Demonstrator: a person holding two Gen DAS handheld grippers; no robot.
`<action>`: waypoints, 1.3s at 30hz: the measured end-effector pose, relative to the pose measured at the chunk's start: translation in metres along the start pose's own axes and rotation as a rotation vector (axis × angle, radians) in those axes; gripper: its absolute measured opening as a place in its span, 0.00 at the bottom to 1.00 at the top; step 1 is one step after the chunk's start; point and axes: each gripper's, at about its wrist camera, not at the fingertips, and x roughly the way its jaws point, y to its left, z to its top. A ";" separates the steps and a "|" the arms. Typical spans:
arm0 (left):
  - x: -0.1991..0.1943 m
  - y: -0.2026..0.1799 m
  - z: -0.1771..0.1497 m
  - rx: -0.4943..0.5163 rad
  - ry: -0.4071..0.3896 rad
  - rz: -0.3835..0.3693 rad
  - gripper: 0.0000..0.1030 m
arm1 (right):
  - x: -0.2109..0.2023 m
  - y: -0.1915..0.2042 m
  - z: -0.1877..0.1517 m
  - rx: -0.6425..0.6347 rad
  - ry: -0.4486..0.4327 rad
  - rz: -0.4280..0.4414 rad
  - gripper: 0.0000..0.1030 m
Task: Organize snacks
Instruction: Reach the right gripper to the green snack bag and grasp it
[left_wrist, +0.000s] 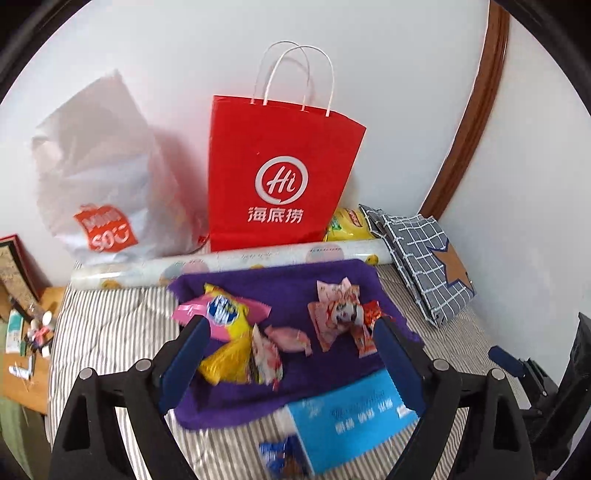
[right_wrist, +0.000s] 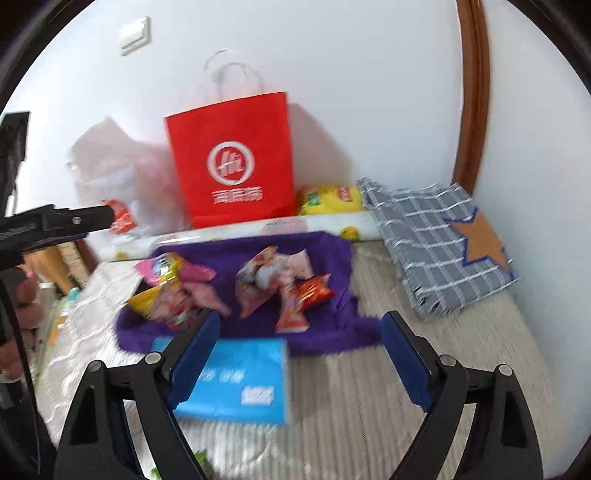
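Observation:
A purple cloth (left_wrist: 280, 280) lies on the striped bedding with several snack packets on it. Among them are a yellow and pink packet (left_wrist: 225, 314), pink-white packets (left_wrist: 336, 310) and a small red packet (left_wrist: 371, 312). A blue box (left_wrist: 351, 424) sits at the cloth's near edge, beside a small blue packet (left_wrist: 280, 458). My left gripper (left_wrist: 291, 325) hangs open above the cloth, empty. In the blurred right wrist view, my right gripper (right_wrist: 301, 319) is open and empty above the blue box (right_wrist: 243, 380), with the purple cloth (right_wrist: 240, 251) and red packet (right_wrist: 314, 291) beyond.
Against the wall stand a red paper bag (left_wrist: 280, 173) and a white plastic bag (left_wrist: 103, 177). A patterned roll (left_wrist: 229, 262) lies behind the cloth, a yellow chip bag (left_wrist: 347, 225) behind it. A checked fabric bag (left_wrist: 421, 258) lies at right, a cluttered wooden table (left_wrist: 26, 332) at left.

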 end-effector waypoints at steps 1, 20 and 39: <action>-0.005 0.001 -0.005 -0.011 -0.006 0.004 0.87 | -0.005 0.000 -0.007 0.012 0.004 0.017 0.86; -0.069 0.028 -0.103 -0.088 -0.059 0.027 0.87 | -0.025 0.049 -0.100 -0.039 0.137 0.104 0.78; -0.045 0.069 -0.148 -0.176 0.028 0.015 0.87 | 0.030 0.084 -0.155 -0.126 0.261 0.195 0.59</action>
